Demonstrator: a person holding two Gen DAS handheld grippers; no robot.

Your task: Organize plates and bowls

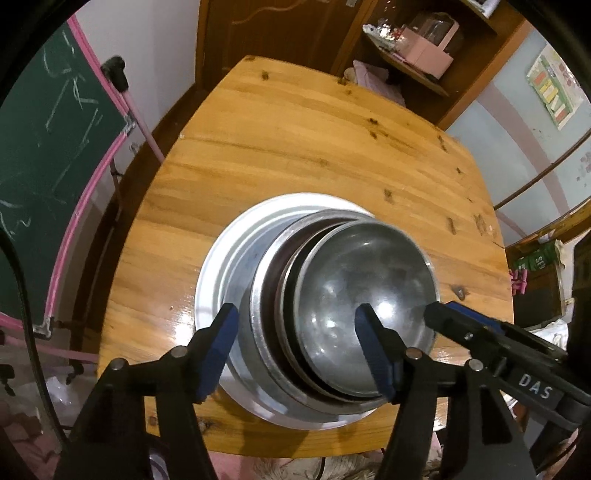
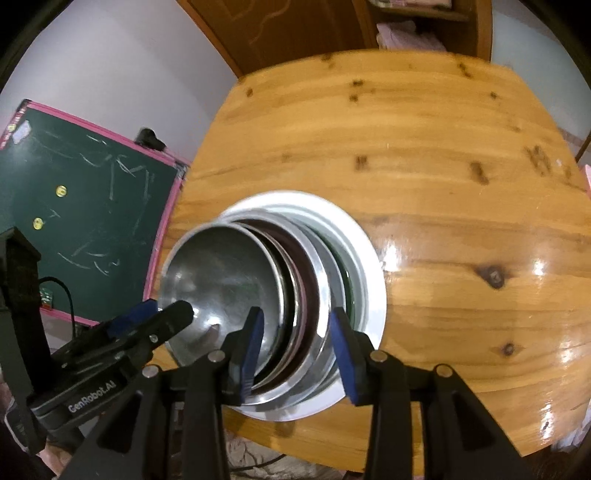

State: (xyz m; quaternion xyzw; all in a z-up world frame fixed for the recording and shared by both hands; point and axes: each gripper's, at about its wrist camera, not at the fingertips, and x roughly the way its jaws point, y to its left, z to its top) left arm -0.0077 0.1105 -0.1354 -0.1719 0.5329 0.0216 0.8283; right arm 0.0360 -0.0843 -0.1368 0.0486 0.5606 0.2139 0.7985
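Behind our wooden counter (image 1: 295, 147) stood a green chalkboard (image 1: 48, 147) at nine o'clock and a brown door (image 1: 266, 33) at twelve. Near the counter's six o'clock edge sat a white plate (image 1: 214, 266) carrying nested steel bowls, the top bowl (image 1: 362, 288) tilted. Our left claw (image 1: 295, 354) hung spread apart around the stack's near rim. Our right claw (image 2: 295, 350) was likewise apart, straddling the bowl rims; we saw neither clamped on anything.
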